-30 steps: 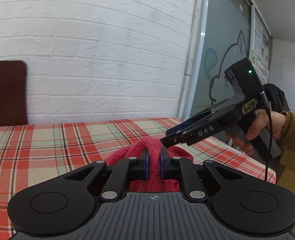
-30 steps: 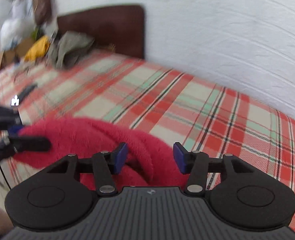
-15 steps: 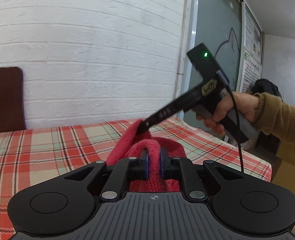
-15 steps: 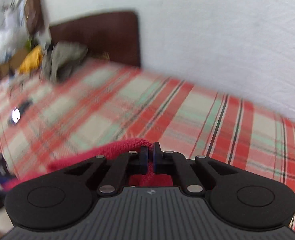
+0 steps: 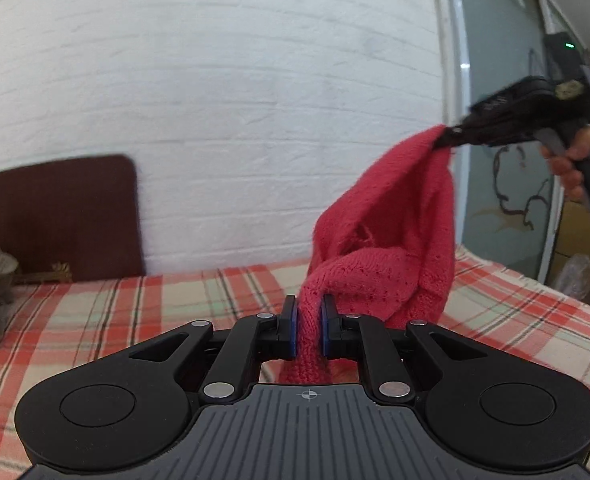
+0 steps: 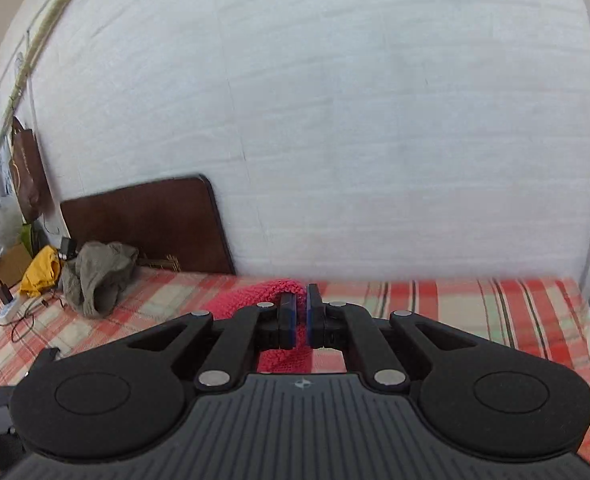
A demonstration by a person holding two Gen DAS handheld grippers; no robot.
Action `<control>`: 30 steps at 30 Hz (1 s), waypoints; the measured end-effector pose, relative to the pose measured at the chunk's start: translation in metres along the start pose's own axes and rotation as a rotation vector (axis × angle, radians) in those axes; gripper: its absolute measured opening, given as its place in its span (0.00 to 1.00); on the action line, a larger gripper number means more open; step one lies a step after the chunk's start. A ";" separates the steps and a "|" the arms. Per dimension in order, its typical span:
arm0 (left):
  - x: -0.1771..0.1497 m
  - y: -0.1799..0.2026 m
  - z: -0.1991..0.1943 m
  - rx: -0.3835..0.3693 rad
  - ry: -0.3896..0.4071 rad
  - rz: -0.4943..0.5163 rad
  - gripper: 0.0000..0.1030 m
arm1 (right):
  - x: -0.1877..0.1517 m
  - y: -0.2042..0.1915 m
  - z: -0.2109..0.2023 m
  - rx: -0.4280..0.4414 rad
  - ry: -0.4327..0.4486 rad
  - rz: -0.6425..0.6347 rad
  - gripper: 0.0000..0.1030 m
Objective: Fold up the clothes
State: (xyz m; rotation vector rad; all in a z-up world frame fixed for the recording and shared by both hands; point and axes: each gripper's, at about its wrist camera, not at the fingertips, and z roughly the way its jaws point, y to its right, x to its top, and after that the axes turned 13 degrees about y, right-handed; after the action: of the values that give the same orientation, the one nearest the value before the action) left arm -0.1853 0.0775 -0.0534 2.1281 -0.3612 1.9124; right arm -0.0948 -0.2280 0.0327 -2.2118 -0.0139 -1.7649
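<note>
A red knitted garment (image 5: 391, 240) hangs stretched between both grippers above the plaid bed (image 5: 135, 304). My left gripper (image 5: 307, 322) is shut on one bunched edge of it, low in the left wrist view. At the upper right of that view a hand (image 5: 575, 160) holds my right gripper (image 5: 449, 138), shut on the other end, lifted high. In the right wrist view the right gripper (image 6: 301, 316) pinches a fold of the red knitted garment (image 6: 271, 292), whose remainder is hidden below the jaws.
A dark brown headboard (image 6: 151, 228) leans on the white brick wall. A grey-green garment (image 6: 99, 276) and a yellow one (image 6: 41, 270) lie at the bed's far end, near cables and a power strip (image 6: 9, 310). A glass door (image 5: 503, 128) stands right of the bed.
The right gripper closed on the red garment, then rose and swung right, pulling the fabric up off the bed. The left gripper kept its grip and turned left, so the headboard came into view.
</note>
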 end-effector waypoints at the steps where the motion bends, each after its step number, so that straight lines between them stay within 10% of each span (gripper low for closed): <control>1: -0.009 -0.007 0.005 0.024 -0.037 -0.021 0.07 | -0.016 0.007 0.003 -0.014 -0.042 0.028 0.04; 7: -0.040 -0.013 0.007 0.083 -0.169 -0.012 0.13 | -0.104 0.035 0.018 -0.090 -0.253 0.171 0.04; 10: -0.045 -0.015 0.000 0.108 -0.200 0.013 0.31 | -0.134 0.038 0.016 -0.122 -0.315 0.200 0.05; 15: -0.027 -0.015 -0.023 0.070 -0.182 -0.010 0.45 | -0.144 0.034 0.009 -0.109 -0.350 0.191 0.07; 24: -0.006 0.055 -0.014 -0.213 -0.094 0.138 0.54 | -0.127 0.020 0.004 -0.073 -0.304 0.154 0.07; 30: -0.042 0.073 0.030 -0.146 -0.203 0.224 0.57 | -0.130 0.022 0.004 -0.078 -0.315 0.160 0.07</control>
State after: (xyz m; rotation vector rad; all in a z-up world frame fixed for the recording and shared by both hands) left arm -0.1870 -0.0010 -0.0965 2.2687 -0.7851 1.7203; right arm -0.1182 -0.2237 -0.0968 -2.4490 0.1597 -1.3425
